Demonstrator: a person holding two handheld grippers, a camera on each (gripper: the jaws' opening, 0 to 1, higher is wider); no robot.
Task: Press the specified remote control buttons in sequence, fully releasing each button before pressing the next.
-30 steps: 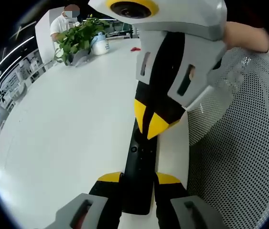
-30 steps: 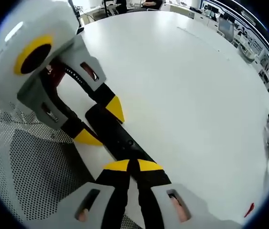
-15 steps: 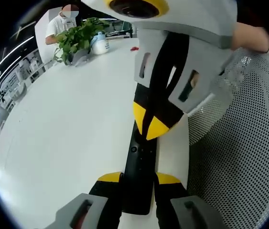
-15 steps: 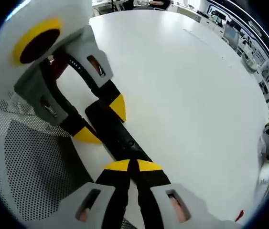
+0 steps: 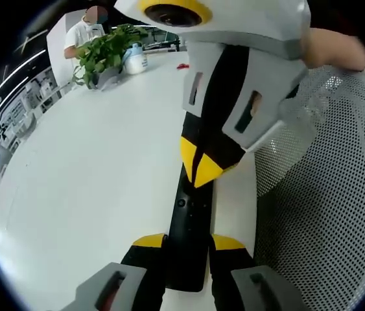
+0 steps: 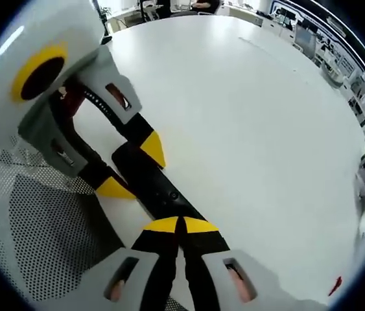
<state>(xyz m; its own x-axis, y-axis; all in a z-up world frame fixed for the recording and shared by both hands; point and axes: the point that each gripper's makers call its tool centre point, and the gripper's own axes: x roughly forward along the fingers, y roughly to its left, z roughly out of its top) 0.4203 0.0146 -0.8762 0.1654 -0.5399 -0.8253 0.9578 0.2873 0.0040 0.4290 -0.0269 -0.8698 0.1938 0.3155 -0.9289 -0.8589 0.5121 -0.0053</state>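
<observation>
- Remote control (image 5: 188,227), black and slim, lies flat on the white counter (image 5: 91,168), close to the counter's edge, and we see it again in the right gripper view (image 6: 150,184).
- In the left gripper view, we find the left gripper (image 5: 188,243) with its yellow-tipped jaws set on either side of the remote's near end, pinching it.
- The right gripper (image 5: 198,165) comes in from above in that view; its jaws are pressed together, and the joined yellow tips point down onto the remote's top face, near a small round button.
- From the right gripper view, we see the right gripper (image 6: 181,225) with its tips meeting over the remote, no gap between them.
- The left gripper (image 6: 130,170) appears there at upper left, one yellow tip on each long side of the remote.
- A white perforated mesh surface (image 5: 325,194) lies just beside the counter edge.
- At the far side of the counter we make out a leafy green plant (image 5: 104,55), a white bottle (image 5: 135,59) next to it, and a small red object (image 5: 183,66).
- A person (image 5: 85,29) in white stands behind the plant.
</observation>
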